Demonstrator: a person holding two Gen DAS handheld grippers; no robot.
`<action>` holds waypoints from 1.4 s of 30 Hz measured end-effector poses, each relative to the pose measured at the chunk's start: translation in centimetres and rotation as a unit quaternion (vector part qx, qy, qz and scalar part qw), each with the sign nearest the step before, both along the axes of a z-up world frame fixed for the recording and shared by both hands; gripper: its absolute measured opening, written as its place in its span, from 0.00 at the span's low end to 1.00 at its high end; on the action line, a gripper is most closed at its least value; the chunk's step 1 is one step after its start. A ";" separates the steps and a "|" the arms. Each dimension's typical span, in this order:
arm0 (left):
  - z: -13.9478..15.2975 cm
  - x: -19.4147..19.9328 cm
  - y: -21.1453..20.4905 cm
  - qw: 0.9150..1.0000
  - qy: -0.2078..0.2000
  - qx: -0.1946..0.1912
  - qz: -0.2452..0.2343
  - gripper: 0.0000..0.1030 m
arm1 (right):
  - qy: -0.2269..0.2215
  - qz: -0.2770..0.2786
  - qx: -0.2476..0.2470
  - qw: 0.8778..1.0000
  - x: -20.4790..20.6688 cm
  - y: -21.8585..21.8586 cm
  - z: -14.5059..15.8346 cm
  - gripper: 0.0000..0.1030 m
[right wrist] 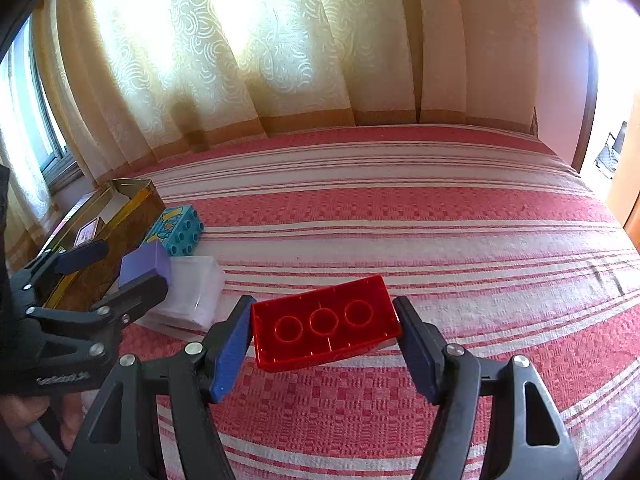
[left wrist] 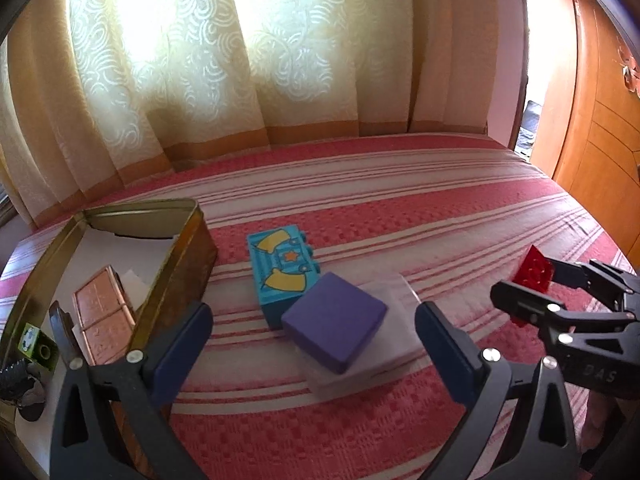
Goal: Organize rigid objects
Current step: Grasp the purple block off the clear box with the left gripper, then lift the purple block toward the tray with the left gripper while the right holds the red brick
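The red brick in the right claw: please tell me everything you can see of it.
The red brick is a glossy, slightly see-through plastic building brick, long and rectangular. Its hollow underside faces the right wrist camera, showing three round tubes in a row and thin ribs along the walls. It is off the striped bedspread, tilted, its right end higher. The right claw holds it by its two short ends, one blue pad against each. Nothing else touches it.

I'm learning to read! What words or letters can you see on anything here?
"BAS": raised letters on the right gripper, rest hidden.
Raised wording on the left gripper: too blurred to read.
Blue block: pictures only, a star and yellow shapes, no words.
Red block: no words.
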State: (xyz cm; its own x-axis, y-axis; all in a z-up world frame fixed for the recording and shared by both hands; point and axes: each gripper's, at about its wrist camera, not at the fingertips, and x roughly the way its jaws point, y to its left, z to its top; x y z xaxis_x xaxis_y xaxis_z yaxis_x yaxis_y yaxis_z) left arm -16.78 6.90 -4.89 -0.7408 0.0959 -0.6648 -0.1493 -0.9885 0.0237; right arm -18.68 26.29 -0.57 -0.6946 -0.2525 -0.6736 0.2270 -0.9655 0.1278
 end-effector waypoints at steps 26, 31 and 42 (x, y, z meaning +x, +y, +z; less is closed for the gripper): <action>1.0 3.3 -1.8 0.998 0.052 0.019 0.005 0.52 | 0.073 -0.032 -0.005 0.997 2.5 0.3 2.0 0.68; 1.4 4.6 -2.8 0.997 0.072 0.027 0.017 0.52 | 0.094 -0.040 -0.007 0.995 3.2 0.0 2.6 0.68; 1.9 6.8 -3.8 0.993 0.109 0.025 0.030 0.52 | 0.120 -0.037 -0.006 0.992 4.3 -1.2 3.2 0.68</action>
